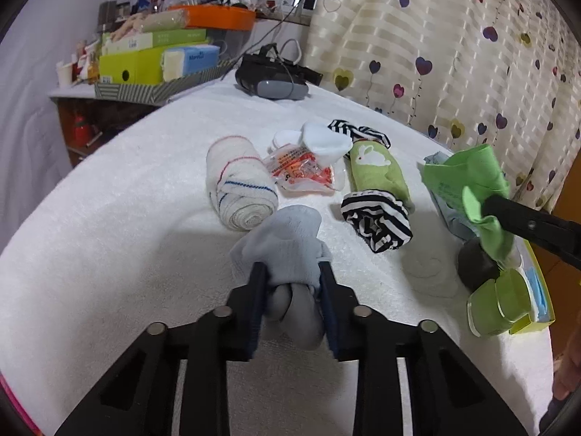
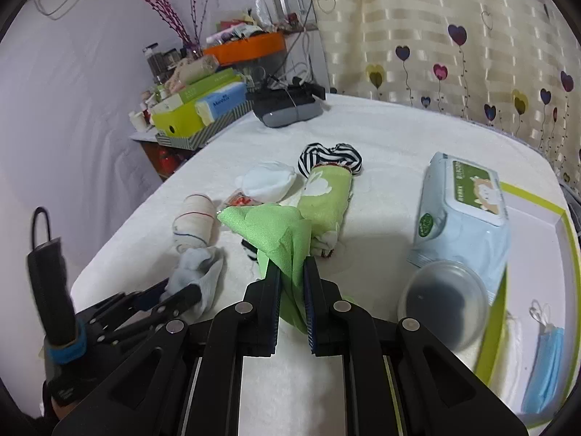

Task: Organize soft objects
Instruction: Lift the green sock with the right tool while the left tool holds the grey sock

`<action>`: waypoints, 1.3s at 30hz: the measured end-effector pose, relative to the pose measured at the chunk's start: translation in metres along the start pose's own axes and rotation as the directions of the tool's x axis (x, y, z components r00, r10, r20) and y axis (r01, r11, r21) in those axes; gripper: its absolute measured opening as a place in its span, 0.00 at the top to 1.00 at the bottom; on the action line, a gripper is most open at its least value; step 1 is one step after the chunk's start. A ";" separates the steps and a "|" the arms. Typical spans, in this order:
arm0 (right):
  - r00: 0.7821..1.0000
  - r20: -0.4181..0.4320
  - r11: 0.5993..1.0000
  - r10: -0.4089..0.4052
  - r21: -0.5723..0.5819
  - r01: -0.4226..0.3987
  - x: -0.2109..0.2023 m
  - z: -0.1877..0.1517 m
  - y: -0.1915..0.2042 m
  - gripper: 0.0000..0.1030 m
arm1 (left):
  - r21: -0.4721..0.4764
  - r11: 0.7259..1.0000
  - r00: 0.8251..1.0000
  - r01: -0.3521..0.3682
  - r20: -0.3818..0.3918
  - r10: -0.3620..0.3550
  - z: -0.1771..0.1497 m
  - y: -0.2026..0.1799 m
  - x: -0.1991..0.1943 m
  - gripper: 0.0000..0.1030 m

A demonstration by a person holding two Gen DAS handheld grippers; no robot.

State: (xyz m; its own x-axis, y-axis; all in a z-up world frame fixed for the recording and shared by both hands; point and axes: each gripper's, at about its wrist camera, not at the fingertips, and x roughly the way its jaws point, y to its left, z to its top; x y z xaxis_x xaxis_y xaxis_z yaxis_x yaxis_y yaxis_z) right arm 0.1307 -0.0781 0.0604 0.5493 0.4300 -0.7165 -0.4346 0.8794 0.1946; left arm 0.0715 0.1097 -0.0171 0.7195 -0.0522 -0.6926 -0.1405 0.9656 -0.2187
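Note:
On the white towel-covered table (image 1: 127, 218), my left gripper (image 1: 292, 269) is shut on a pale blue sock (image 1: 287, 236). The same gripper (image 2: 181, 290) with the sock (image 2: 203, 272) shows at lower left in the right wrist view. My right gripper (image 2: 291, 265) is shut on a light green cloth (image 2: 276, 229), lifted above the table; its black finger (image 1: 515, 214) and the cloth (image 1: 472, 178) appear at the right of the left wrist view. Beyond lie a rolled bandage (image 1: 239, 185), a white sock (image 1: 326, 141), a green rabbit-print roll (image 1: 377, 170) and striped socks (image 1: 377, 221).
An orange snack packet (image 1: 301, 172) lies between bandage and white sock. At right are a wet-wipes pack (image 2: 461, 214), a clear-lidded dark pot (image 2: 443, 305), a green jar (image 1: 501, 301), a yellow-rimmed tray (image 2: 537, 200) and a blue face mask (image 2: 544, 363). A headset (image 1: 276, 76) sits far back.

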 end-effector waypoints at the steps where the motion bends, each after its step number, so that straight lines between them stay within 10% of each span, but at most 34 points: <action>1: 1.000 0.009 1.000 0.005 -0.002 -0.005 -0.005 -0.001 0.000 0.88 | 0.001 1.000 1.000 -0.001 0.004 0.001 0.000 -0.001 -0.003 0.78; 39: 0.979 0.202 1.000 0.005 0.029 -0.011 -0.127 -0.048 -0.021 0.88 | 0.117 0.983 0.977 0.141 0.141 -0.157 -0.003 -0.074 -0.098 0.81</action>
State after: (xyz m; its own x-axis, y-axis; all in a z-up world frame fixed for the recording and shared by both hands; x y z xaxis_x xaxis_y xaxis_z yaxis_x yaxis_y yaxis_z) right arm 0.0361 -0.1608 0.1149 0.6799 0.4664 -0.5659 -0.4195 0.8803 0.2215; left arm 0.0096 0.0431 0.0648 0.8214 -0.1669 -0.5454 0.0429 0.9716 -0.2328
